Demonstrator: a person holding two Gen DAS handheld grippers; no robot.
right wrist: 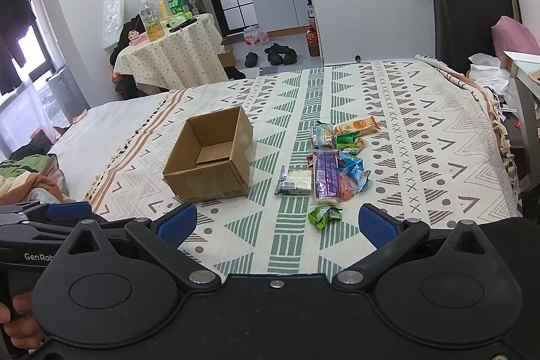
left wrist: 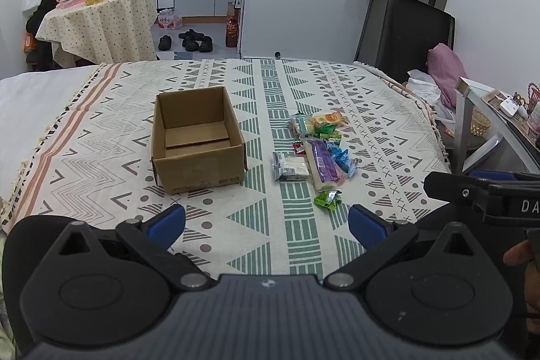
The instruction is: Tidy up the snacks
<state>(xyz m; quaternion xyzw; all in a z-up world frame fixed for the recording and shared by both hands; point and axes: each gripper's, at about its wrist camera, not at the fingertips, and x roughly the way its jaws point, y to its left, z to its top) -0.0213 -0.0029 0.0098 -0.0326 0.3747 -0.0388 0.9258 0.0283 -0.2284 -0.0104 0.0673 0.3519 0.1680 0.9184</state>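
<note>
Bed, patterned cover, carries everything; landmark is the box.

Box: open cardboard, upright, nothing visible inside but a loose card flap on its floor. It sits left of centre in both views.

Snacks: loose heap lying right of the box, apart from it, a bare strip of cover between. The heap runs away from the claws, long axis roughly parallel to the box's right wall. Purple pack is the longest piece, lying lengthwise along that same line. White pack lies on the box side of the purple one, the closest item to the box. Orange pack at the far end. Blue wrappers on the side away from the box. Green sweet alone at the near end, slightly detached from the heap.

Left claw: fingers spread wide, holding nothing, held short of both box and heap. Box lies ahead-left of it, heap ahead-right.

Right claw: fingers likewise wide apart, empty. The green sweet sits just ahead between its fingertips, a little right of centre.

Judgement: right claw is the nearer to the heap; green sweet is its likeliest first pick, then a carry left to the box.
</note>
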